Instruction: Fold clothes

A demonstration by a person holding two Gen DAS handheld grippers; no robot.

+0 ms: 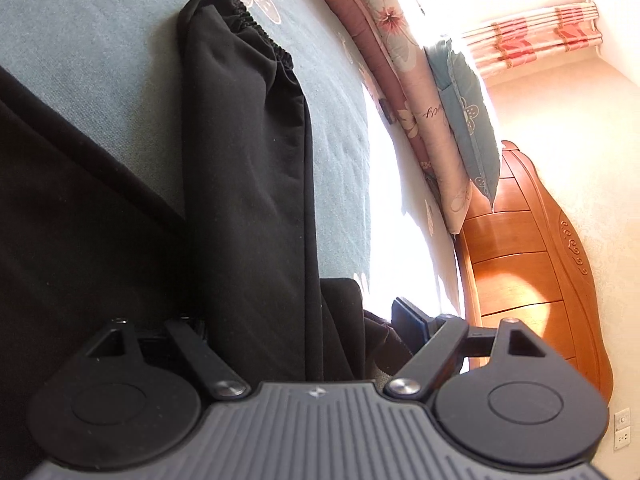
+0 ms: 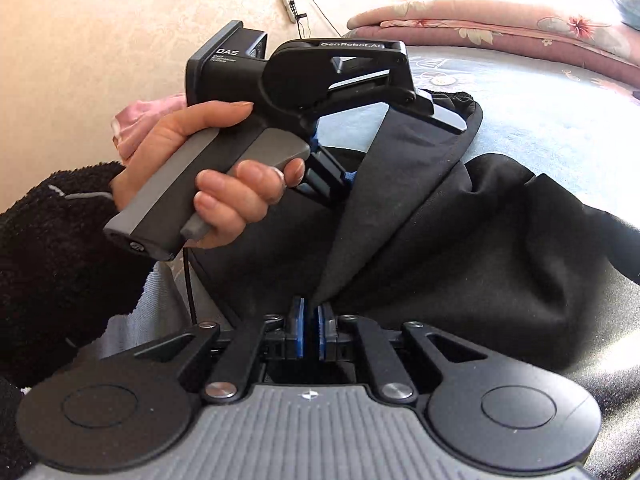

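Your right gripper (image 2: pixel 311 330) has its blue-padded fingers (image 2: pixel 297 332) pressed together, pinching a taut fold of the black trousers (image 2: pixel 460 248) just at the pad tips. From that pinch the cloth rises in a narrow ridge toward your left gripper (image 2: pixel 400 92), seen from the side in the right wrist view, whose upper finger lies over the trousers near the gathered elastic waistband (image 2: pixel 460 98). In the left wrist view, your left gripper's (image 1: pixel 304 328) fingers are spread wide, with a long folded length of the trousers (image 1: pixel 248 200) running between them; one finger (image 1: pixel 408 320) shows at right, the other is hidden behind the cloth, and you cannot tell whether either pad touches the fabric. The waistband (image 1: pixel 256 28) lies at the far end of that length. Your left hand (image 2: pixel 224 176) wraps the grey handle, its wrist in a black fleecy sleeve (image 2: pixel 52 280). The trousers lie on a bed with a pale blue floral cover (image 1: pixel 100 60); a pink floral quilt (image 1: pixel 392 60) and a blue pillow (image 1: pixel 468 120) line its far edge, beside a wooden headboard (image 1: pixel 528 264).
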